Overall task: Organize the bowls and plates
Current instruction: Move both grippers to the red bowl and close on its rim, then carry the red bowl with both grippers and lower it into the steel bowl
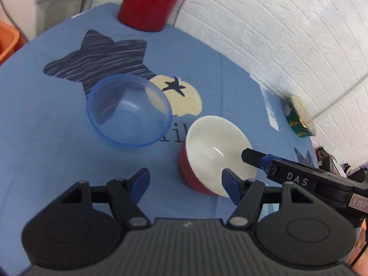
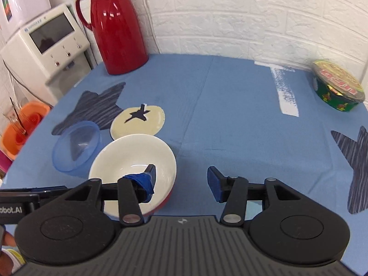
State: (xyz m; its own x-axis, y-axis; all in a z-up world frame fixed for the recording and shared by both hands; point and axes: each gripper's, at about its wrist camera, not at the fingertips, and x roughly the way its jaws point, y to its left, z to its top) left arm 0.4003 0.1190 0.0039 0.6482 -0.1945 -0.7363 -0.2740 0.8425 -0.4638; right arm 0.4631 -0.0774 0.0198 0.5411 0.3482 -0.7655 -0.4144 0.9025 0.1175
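A blue cloth (image 2: 230, 105) with dark star shapes covers the table.

In the right wrist view, going from left to right, an orange tub (image 2: 20, 133) sits off the table edge on the far left. Behind it stands a white machine (image 2: 46, 43) with a little screen. Next comes a tall red jug (image 2: 115, 27) at the back of the table, by the white brick wall (image 2: 253, 11). In front of the jug lies a see-through blue bowl (image 2: 76, 147). It looks tipped a bit in both views. Just beside it, to the right, is a red bowl (image 2: 133, 161) that is white inside. The two bowls sit very close; whether they touch cannot be told. Far to the right, near the wall, rests a green noodle cup (image 2: 338, 89) with its lid on.

The right gripper (image 2: 181, 177) is spread wide and holds nothing. Its left finger reaches over the rim into the red bowl, and its right finger hangs over bare cloth.

In the left wrist view, the blue bowl (image 1: 128, 110) is on the left and the red bowl (image 1: 216, 154) is on the right. The left gripper (image 1: 186, 181) is also spread wide and holds nothing. Its right finger is at the near rim of the red bowl, and its left finger is over bare cloth.
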